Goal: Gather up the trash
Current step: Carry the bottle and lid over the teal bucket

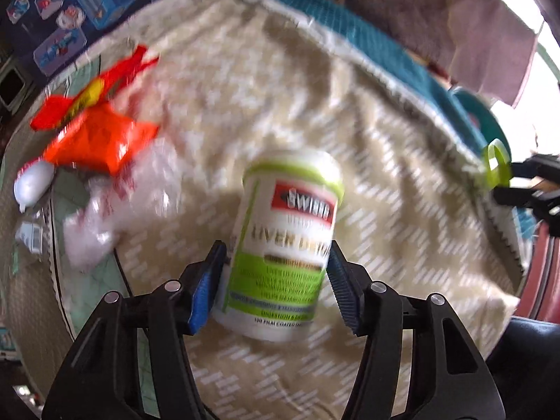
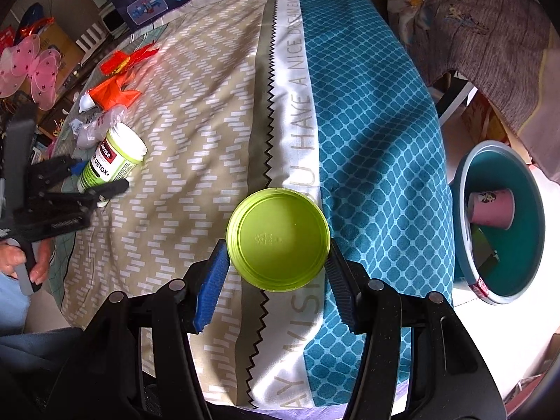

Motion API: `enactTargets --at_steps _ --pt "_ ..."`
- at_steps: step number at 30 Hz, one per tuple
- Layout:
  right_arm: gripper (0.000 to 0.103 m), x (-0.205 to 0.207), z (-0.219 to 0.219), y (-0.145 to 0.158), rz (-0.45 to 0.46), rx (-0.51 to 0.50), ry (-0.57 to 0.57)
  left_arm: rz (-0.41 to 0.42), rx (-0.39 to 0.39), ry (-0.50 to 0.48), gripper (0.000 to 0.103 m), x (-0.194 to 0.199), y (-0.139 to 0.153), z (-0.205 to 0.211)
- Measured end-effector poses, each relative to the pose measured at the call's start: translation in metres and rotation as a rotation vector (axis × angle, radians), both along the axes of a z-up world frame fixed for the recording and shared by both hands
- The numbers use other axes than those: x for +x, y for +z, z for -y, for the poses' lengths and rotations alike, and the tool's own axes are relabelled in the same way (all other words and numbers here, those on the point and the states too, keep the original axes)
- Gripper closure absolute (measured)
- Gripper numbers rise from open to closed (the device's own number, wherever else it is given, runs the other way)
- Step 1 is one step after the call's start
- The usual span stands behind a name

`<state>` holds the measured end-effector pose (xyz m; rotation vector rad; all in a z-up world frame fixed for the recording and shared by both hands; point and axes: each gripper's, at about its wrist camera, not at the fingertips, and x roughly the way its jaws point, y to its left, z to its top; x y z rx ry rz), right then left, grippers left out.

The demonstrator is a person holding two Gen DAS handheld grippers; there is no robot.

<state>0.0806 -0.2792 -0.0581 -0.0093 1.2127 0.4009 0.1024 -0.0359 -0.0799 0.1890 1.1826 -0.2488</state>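
Meanwhile left gripper (image 1: 276,280) clamps bottle (image 1: 283,245), right gripper (image 2: 278,276) lid (image 2: 278,239)

Motion blur smeared the whole left wrist view, the bottle (image 1: 287,245) label half unreadable, while the right wrist view stayed sharp. Daylight glared white around two o'clock, and fisheye bending darkened every corner.

Bottle (image 1: 283,245): "LIVER DETOX". Tablecloth (image 2: 297,80): "HAVE A NICE DREAM".

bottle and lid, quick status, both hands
Left gripper shut on supplement bottle, lid off. Right gripper shut on green lid. Teal bin to the right, pink cup inside. Path looks clear.
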Motion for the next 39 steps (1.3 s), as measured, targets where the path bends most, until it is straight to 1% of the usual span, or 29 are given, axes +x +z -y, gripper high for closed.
enactTargets --at_steps 1,3,7,13,20,26,28,31,34,39 --pt "0.05 -0.001 0.003 0.001 0.004 0.004 -0.004 0.003 -0.003 0.01 0.049 -0.002 -0.001 -0.001" --pt "0.05 -0.004 0.007 0.004 0.012 0.013 -0.008 0.015 -0.019 0.026 0.049 -0.004 0.002 -0.002" --pt "0.05 -0.009 0.018 0.009 0.029 0.017 -0.017 0.046 -0.03 0.022 0.051 -0.008 0.014 0.008" --pt "0.05 -0.011 0.054 0.024 0.069 0.021 -0.071 0.075 -0.095 -0.028 0.052 -0.008 0.039 0.049" --pt "0.05 -0.014 0.115 0.04 0.111 0.026 -0.177 0.089 -0.161 -0.16 0.052 -0.001 0.059 0.133" --pt "0.05 -0.017 0.181 0.046 0.121 0.002 -0.299 0.074 -0.194 -0.282 0.052 0.011 0.063 0.214" --pt "0.05 -0.018 0.206 0.048 0.125 -0.008 -0.344 0.064 -0.211 -0.325 0.052 0.014 0.062 0.244" --pt "0.05 -0.017 0.237 0.052 0.127 -0.018 -0.399 0.046 -0.233 -0.365 0.052 0.017 0.058 0.277" --pt "0.05 -0.014 0.258 0.055 0.126 -0.029 -0.429 0.023 -0.25 -0.407 0.052 0.021 0.05 0.312" --pt "0.05 -0.007 0.28 0.059 0.121 -0.068 -0.446 -0.022 -0.279 -0.45 0.052 0.031 0.036 0.352"
